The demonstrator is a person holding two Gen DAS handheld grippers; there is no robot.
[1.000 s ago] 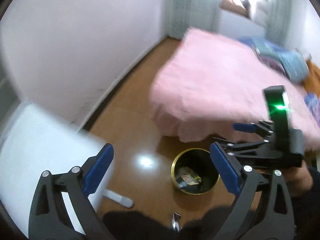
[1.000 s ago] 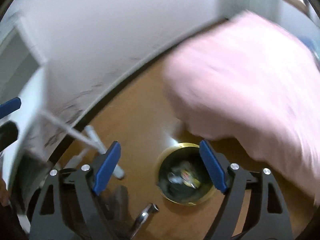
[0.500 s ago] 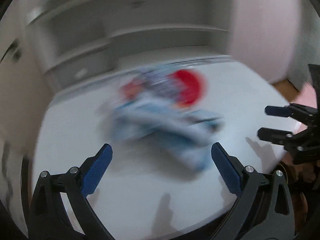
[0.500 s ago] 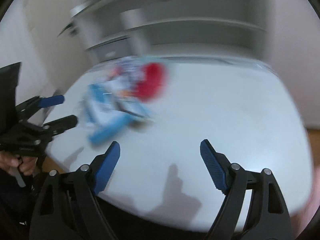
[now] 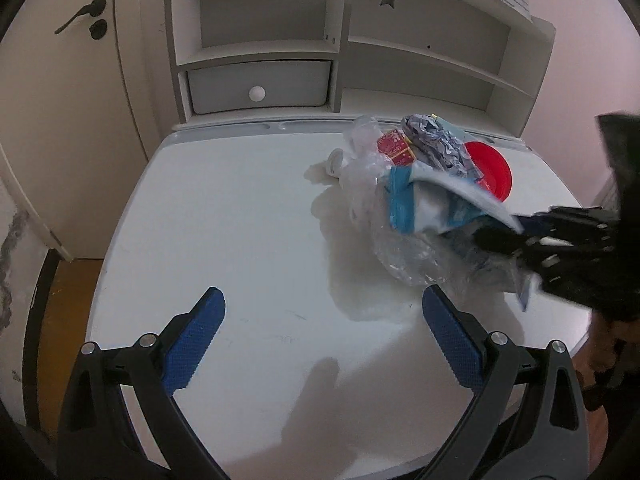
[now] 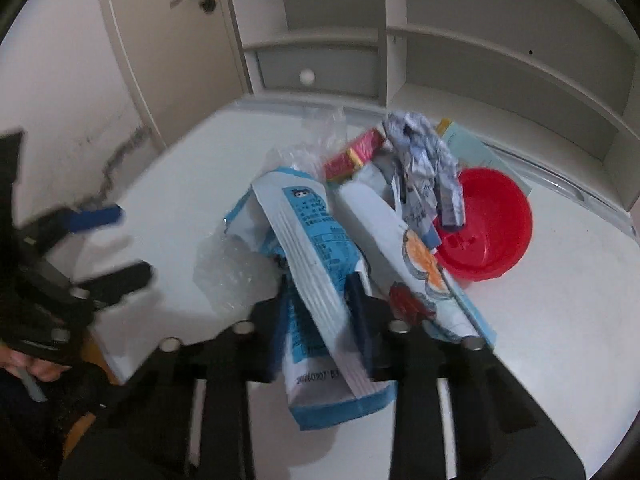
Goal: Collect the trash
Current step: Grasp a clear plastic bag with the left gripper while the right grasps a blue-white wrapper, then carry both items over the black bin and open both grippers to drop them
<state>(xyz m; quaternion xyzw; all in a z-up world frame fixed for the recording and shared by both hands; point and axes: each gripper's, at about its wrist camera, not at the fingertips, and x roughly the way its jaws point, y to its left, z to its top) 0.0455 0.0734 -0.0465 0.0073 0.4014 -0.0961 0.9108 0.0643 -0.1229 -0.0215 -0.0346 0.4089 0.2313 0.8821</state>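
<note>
Currently a blue-and-white wrapper (image 6: pixel 316 280) is seen pinched between the closed fingers of the right gripper (image 6: pixel 320 304), at the near edge of a trash pile on the white desk (image 5: pixel 240 216). Left gripper (image 5: pixel 320 336) is held spread wide and empty over bare desk, well apart from the pile. Beside the wrapper lie a clear plastic bag (image 6: pixel 236 264), a second printed packet (image 6: pixel 404 256), crumpled paper (image 6: pixel 424 160), a small red box (image 6: pixel 356 152) and a red bowl (image 6: pixel 492 224). For a clean lift, the wrapper should be drawn up and back slowly, since the clear bag and packet touch it and may be dragged off the edge. A firm pinch should be kept; the film looks slippery.
</note>
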